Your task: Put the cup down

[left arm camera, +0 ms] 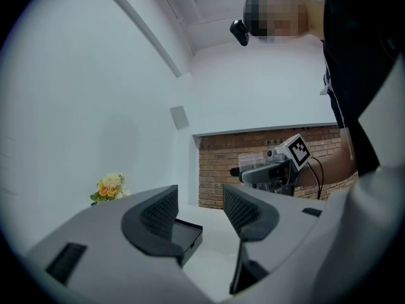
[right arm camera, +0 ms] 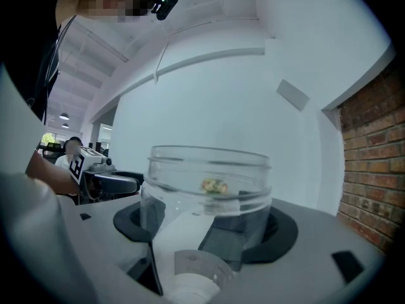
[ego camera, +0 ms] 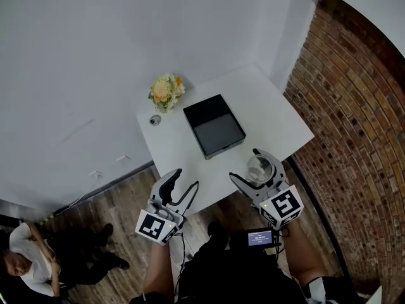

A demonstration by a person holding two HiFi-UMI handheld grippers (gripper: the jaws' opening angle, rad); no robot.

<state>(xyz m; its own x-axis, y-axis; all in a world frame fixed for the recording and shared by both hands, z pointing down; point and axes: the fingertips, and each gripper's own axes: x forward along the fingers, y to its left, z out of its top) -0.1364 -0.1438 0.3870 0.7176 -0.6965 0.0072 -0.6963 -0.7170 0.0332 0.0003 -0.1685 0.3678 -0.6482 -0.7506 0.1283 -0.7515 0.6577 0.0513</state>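
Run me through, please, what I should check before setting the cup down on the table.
1. Grip: ok, the right claw has a jaw on each side of the cup.
2. Upright: ok, the cup's rim is up.
3. Over the table: cannot tell; the cup shows right at its near edge.
4. Height above the table: cannot tell.
5. Landing spot: ok, the box lies farther in.
6. Other side: ok, the left claw is open, empty and apart from the cup.
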